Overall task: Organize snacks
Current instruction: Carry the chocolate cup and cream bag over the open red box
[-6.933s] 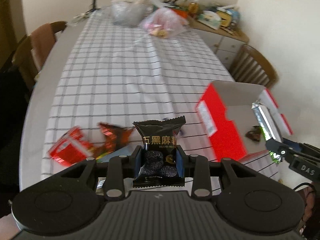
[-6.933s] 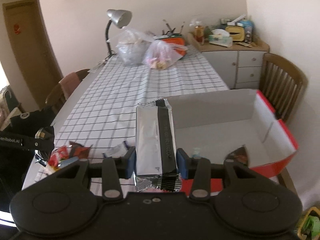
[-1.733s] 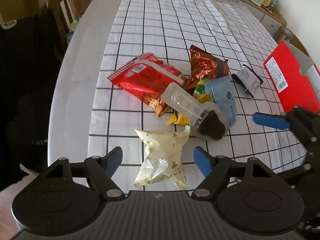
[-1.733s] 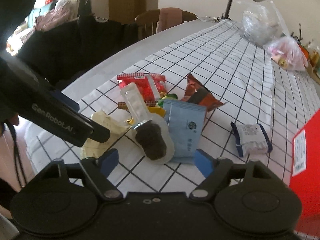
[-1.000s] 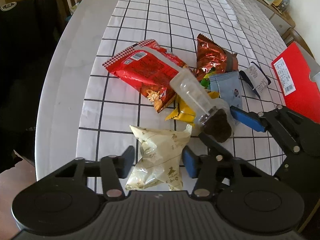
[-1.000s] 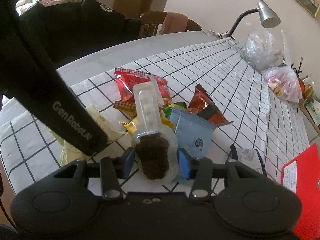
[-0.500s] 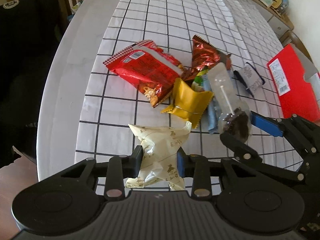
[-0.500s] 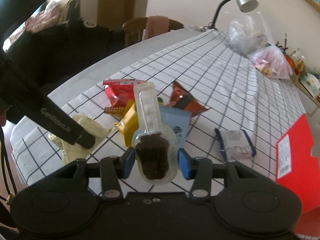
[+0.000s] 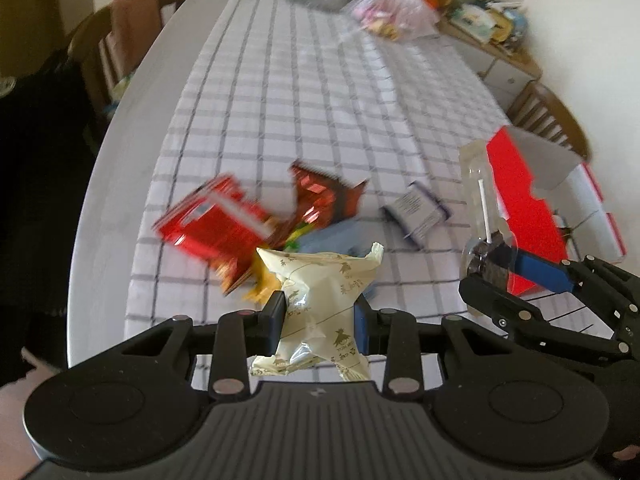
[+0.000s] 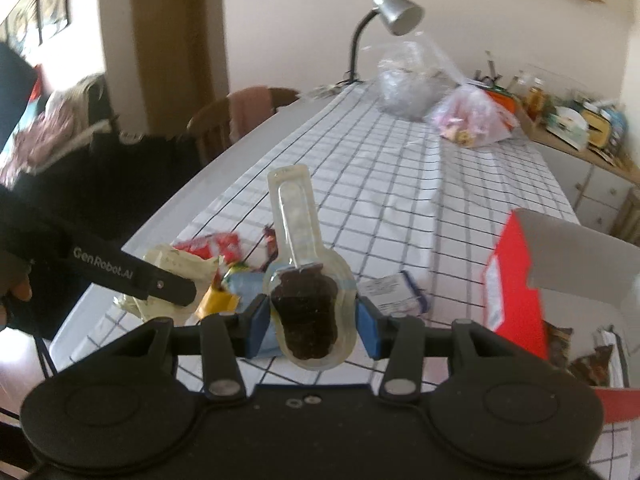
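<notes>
My left gripper [image 9: 320, 314] is shut on a cream snack packet [image 9: 320, 300], lifted above the checked tablecloth. My right gripper [image 10: 312, 318] is shut on a clear blister pack holding a chocolate lollipop [image 10: 306, 308], stick end pointing away; the same pack [image 9: 486, 220] shows at the right of the left wrist view. On the cloth lies a loose pile: a red packet [image 9: 212, 226], a copper foil packet [image 9: 324, 200], a pale blue pouch [image 9: 326, 242] and a small white-and-blue packet [image 9: 418, 210]. The open red box [image 9: 532, 208] stands at the right.
Two plastic bags [image 10: 432, 100] and a desk lamp [image 10: 394, 10] occupy the far end of the table. Wooden chairs [image 9: 132, 36] stand along both sides. A cluttered sideboard [image 10: 576, 128] lines the far right wall. The box [image 10: 560, 280] holds a few wrapped snacks.
Both grippers have risen off the table with their snacks. The right one has swung toward the red box, and the lollipop pack now stands more upright.
</notes>
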Demonstrator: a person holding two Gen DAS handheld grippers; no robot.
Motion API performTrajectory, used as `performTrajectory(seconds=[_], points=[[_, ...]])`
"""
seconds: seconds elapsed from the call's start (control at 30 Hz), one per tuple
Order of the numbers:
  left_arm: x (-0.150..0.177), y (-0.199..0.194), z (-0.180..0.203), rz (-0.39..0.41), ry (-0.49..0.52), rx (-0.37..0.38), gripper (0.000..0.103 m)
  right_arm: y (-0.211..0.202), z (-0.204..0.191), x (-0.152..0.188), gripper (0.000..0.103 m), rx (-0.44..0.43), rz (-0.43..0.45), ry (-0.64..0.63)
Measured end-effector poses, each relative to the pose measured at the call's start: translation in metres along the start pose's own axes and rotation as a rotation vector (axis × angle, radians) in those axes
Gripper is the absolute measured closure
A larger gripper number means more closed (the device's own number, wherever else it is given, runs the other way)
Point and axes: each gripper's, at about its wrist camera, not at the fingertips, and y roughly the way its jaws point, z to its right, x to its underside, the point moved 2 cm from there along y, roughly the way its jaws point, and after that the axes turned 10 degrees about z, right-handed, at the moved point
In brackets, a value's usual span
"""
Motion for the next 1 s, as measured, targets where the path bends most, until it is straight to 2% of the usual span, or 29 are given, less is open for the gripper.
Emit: performTrajectory(seconds=[0.4, 0.67, 1.0], points=[[-0.035, -0.005, 0.092, 0.074, 0.123, 0.106, 0.070, -0.045, 0.090, -0.020, 0.058, 0.108, 0.032, 0.180], [-0.049, 0.010, 0.165, 0.086, 0.185, 0.177, 0.070, -0.065, 0.153, -0.014, 0.058, 0.193, 0.034, 0.232], [-0.052, 0.044, 0.241, 0.059, 0.225, 0.224, 0.070, -0.076, 0.226, 0.001, 0.058, 0.259, -0.012, 0.277]])
